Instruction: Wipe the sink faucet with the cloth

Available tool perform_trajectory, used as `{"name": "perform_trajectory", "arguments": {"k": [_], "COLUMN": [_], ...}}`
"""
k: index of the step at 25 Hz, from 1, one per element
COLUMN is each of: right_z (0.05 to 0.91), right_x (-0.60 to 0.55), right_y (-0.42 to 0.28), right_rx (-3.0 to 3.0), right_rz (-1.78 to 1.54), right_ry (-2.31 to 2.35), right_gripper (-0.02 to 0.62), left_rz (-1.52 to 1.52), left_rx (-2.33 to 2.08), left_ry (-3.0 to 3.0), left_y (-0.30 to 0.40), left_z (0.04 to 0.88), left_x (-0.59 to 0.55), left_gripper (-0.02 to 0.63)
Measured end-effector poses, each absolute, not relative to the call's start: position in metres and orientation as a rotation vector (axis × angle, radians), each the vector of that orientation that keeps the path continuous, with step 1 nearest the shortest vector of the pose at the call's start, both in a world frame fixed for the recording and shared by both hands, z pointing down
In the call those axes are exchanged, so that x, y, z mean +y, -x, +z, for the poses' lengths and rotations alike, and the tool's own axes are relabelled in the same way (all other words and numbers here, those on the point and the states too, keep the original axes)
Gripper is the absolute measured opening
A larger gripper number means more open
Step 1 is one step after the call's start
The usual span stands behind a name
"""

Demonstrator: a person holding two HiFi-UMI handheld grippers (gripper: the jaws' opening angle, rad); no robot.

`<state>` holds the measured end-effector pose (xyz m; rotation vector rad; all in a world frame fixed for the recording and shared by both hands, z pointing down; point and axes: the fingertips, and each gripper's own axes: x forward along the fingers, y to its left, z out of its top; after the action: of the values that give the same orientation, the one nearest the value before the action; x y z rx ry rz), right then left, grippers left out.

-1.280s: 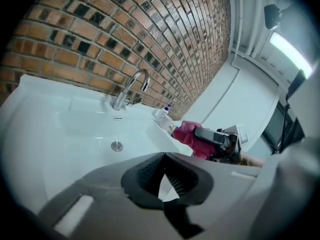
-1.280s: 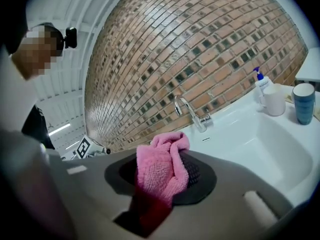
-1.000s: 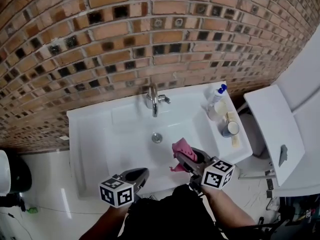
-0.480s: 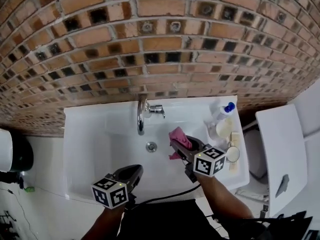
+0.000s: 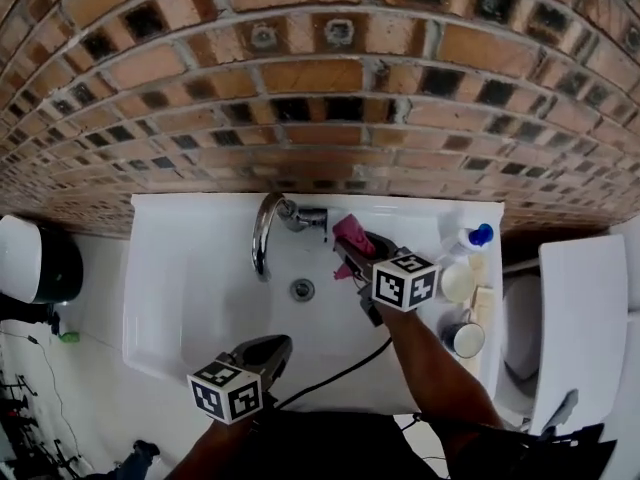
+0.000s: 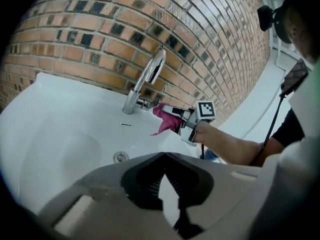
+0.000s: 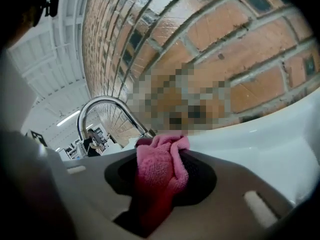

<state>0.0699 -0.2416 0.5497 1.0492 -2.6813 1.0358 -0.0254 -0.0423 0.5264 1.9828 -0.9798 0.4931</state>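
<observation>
A chrome arched faucet [image 5: 262,230] rises from the back of the white sink [image 5: 180,298]. My right gripper [image 5: 349,246] is shut on a pink cloth [image 5: 352,234] and holds it just right of the faucet's base, close to its handle. From the left gripper view, the cloth [image 6: 168,120] hangs beside the faucet [image 6: 151,74]. The right gripper view has the cloth [image 7: 161,166] bunched between the jaws, with the faucet [image 7: 106,105] curving behind it. My left gripper [image 5: 276,351] hovers over the sink's front edge, shut and empty.
A brick wall [image 5: 320,98] backs the sink. On the sink's right ledge stand a blue-capped bottle [image 5: 470,240], a pale round dish [image 5: 457,281] and a mug [image 5: 463,339]. The drain [image 5: 302,289] lies mid-basin. A white cistern lid [image 5: 585,308] sits further right.
My right gripper has carried the cloth from the basin's front up to the faucet's base. The head view has moved in closer. The left gripper has stayed at the front edge.
</observation>
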Motion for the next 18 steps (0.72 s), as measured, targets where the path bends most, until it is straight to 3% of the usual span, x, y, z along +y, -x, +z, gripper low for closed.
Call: {"name": "perform_trajectory", "arguments": {"k": [7,18], "right_z": [0.563,0.571], "right_x": [-0.276,-0.281], "right_y": [-0.057,-0.049], "right_rx": [-2.728,-2.744], "right_rz": [1.287,1.033], "right_ry": [-0.938,-0.817], "right_gripper": [0.137,0.13], "left_rz": [0.507,0.517], "left_rx": [-0.99,-1.023], "left_ry": [-1.937,-1.866], "left_y": [0.008,0.008], "left_z": [0.532,0.539], "left_x": [-0.049,-0.041], "left_gripper": [0.003,0.003]}}
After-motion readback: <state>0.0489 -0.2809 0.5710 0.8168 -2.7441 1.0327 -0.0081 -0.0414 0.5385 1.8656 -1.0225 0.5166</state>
